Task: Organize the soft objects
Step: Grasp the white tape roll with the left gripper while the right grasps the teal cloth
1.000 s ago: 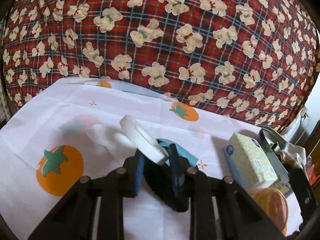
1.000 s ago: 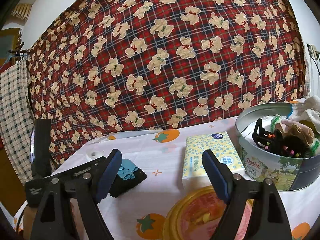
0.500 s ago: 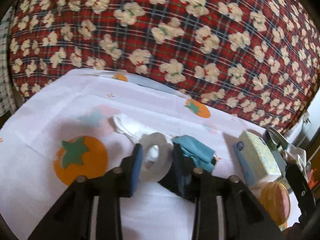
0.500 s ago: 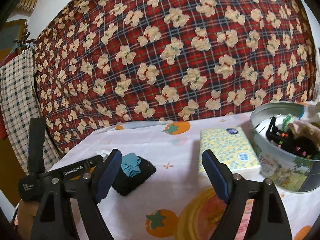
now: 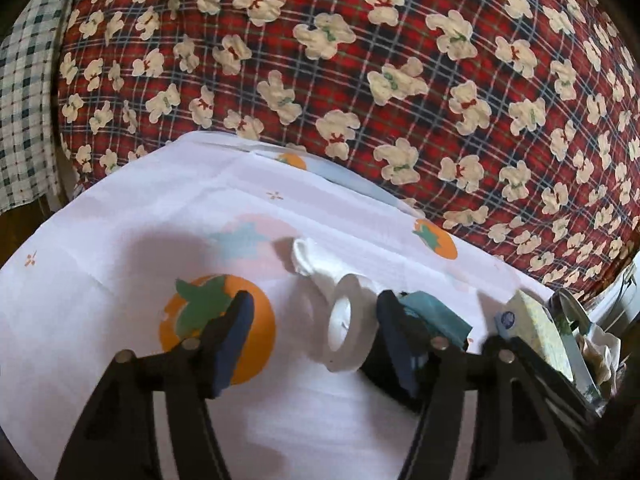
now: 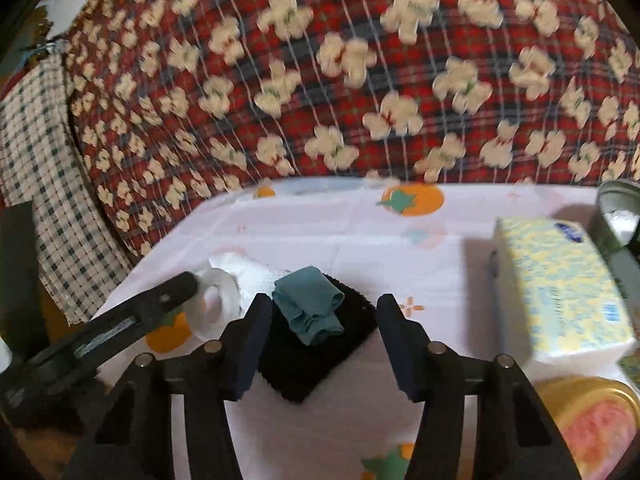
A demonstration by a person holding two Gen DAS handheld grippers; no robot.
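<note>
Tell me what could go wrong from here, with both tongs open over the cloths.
The tape roll stands on edge against one pad of the open left tongs; a nudge could send it rolling across the tablecloth. The teal cloth lies loose on the black cloth, so the open right tongs may pinch only one, or drag both.

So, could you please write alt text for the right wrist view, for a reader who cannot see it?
The open right gripper points at a teal cloth lying on a black cloth on a white tablecloth with orange fruit prints. A yellow tissue pack lies to the right; the left gripper, a white tape roll and a white cloth are on the left.
</note>
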